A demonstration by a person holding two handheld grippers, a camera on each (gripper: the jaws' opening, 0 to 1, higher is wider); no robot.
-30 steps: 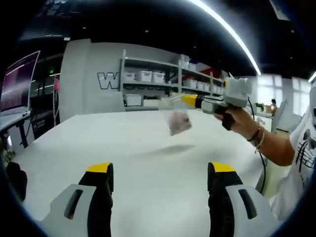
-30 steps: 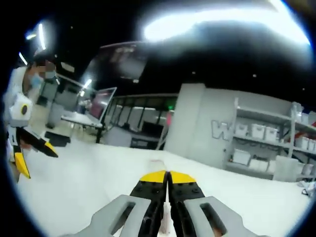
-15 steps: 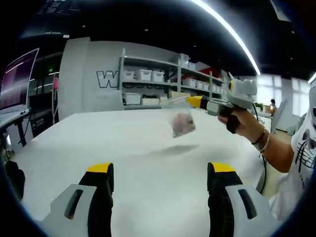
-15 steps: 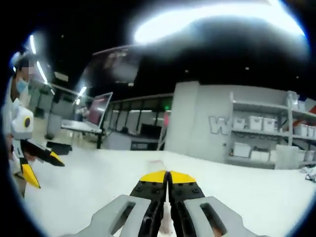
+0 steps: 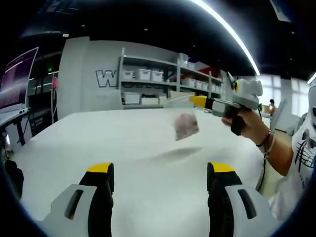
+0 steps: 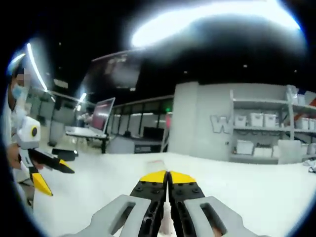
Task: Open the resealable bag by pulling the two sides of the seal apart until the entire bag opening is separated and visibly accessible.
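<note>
In the left gripper view a clear resealable bag (image 5: pixel 185 123) with pinkish contents hangs in the air above the white table (image 5: pixel 123 153). My right gripper (image 5: pixel 197 101), coming in from the right in a person's hand, is shut on the bag's top edge. My left gripper (image 5: pixel 160 173) stands open at the bottom, well short of the bag, with nothing between its yellow-tipped fingers. In the right gripper view my right gripper (image 6: pixel 168 176) has its jaws closed together, with a sliver of the bag (image 6: pixel 164 223) between them. My left gripper (image 6: pixel 49 173) appears open at the far left.
Shelves (image 5: pixel 158 86) with white bins stand against the grey back wall. A monitor (image 5: pixel 17 79) sits on a desk at the left. A person's arm (image 5: pixel 269 143) and white shirt are at the right. The table's far edge (image 5: pixel 148 111) lies behind the bag.
The right gripper and the hanging bag have drifted a little to the right and lower in the left gripper view. In the right gripper view the left gripper has come further into sight.
</note>
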